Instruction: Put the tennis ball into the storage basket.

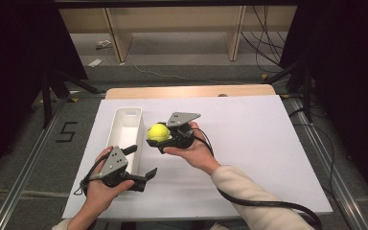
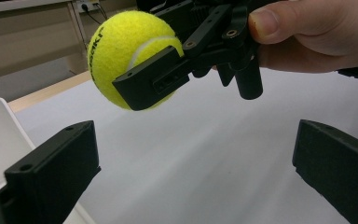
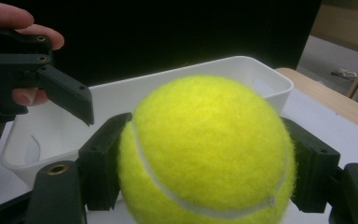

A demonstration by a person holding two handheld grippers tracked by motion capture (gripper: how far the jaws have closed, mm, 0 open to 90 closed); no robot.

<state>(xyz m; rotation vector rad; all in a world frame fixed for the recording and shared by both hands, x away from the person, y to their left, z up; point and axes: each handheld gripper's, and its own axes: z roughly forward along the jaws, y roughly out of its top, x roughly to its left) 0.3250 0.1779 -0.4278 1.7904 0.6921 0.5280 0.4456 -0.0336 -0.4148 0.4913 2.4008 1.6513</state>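
1. Near edge of white board (image 1: 249, 191): bare stretch in front of both hands, more bare surface on the right side out to its right edge.
2. Left gripper (image 1: 143, 163) held low over near-left part of board, just beside near end of white bin (image 1: 124, 125). Jaws spread wide, nothing between them; in left gripper view (image 2: 191, 172) only bare board seen through the gap, bin corner at the left jaw.
3. One left jaw tip reaching over near end of bin rim, other jaw tip out over the board. Touching rim or not: cannot tell.
4. Right gripper (image 1: 156, 139) further in, raised off the board, immediately right of bin's long wall. Jaws pinching tennis ball (image 1: 158, 132), one pad on each side; right gripper view (image 3: 205, 158) confirms both pads pressed on the felt.
5. Tennis ball clear of the board, shadow under it in left gripper view (image 2: 130, 53). Sits just beside bin's right rim, about level with mid-length of bin, not over the opening as far as high view tells.
6. Bin interior looks unoccupied in right gripper view (image 3: 168, 93), long axis running near to far.
7. Beyond bin: open board to far edge, then strip of wooden table (image 1: 191, 91), then floor and shelving legs.
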